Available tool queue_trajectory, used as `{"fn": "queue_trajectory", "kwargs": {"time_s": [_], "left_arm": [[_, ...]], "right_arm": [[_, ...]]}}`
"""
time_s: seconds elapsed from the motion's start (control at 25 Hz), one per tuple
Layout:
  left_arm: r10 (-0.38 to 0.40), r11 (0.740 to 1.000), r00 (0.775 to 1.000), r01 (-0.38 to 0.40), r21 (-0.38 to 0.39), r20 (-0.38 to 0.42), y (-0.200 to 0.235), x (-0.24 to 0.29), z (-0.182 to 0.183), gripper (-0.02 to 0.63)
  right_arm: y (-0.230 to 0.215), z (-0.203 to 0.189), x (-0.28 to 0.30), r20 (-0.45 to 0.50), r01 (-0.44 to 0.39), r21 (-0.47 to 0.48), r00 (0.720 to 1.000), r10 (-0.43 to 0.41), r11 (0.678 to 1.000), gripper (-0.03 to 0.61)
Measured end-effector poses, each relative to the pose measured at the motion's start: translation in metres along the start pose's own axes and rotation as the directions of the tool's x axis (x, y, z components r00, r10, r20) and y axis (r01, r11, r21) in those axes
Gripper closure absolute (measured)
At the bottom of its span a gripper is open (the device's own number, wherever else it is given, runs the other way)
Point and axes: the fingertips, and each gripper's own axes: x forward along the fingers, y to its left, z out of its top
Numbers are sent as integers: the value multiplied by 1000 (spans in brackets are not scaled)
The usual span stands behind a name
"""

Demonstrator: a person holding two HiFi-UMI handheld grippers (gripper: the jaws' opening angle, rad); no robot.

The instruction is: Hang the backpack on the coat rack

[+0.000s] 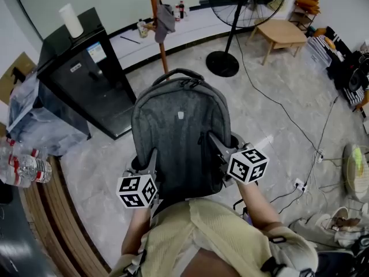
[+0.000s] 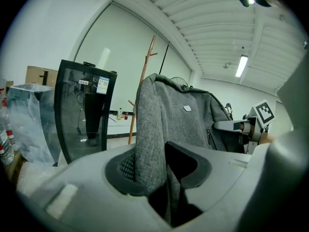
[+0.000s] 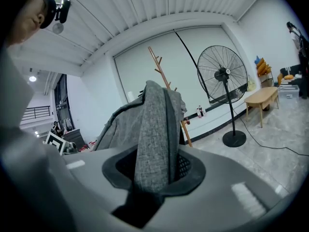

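Grey backpack [image 1: 180, 137] hangs between the left gripper [image 1: 150, 161] and right gripper [image 1: 221, 149] (both pinch its cloth sides). It is not on the coat rack [image 1: 157, 22] yet; the rack stands ahead.

The backpack [image 1: 180, 137] is grey woven fabric with a small pale badge on its front. It is held upright off the floor, top handle arched upward, its side edges pinched in the left tongs [image 1: 153, 153] and right tongs [image 1: 214, 138]. It sits on the near side of the coat rack [image 1: 157, 22], well apart from it. The rack is a slim reddish wooden pole with angled pegs, standing upright, with a grey cloth [image 1: 164, 21] draped on one.
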Motion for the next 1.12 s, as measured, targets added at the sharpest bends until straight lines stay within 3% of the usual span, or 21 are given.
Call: {"fn": "queue_trajectory", "kwargs": {"time_s": [0.72,1.12], "left_arm": [[7,999,1000,-7,-37,-1,98,66,50,485],[-35,999,999,35,8,29,136,91,85,485]], "right_arm": [[-1,31,135,-41,-17,-11,999,17,1000,462],[6,52,178,9,8,-19,1000,-8,1000,462]]}}
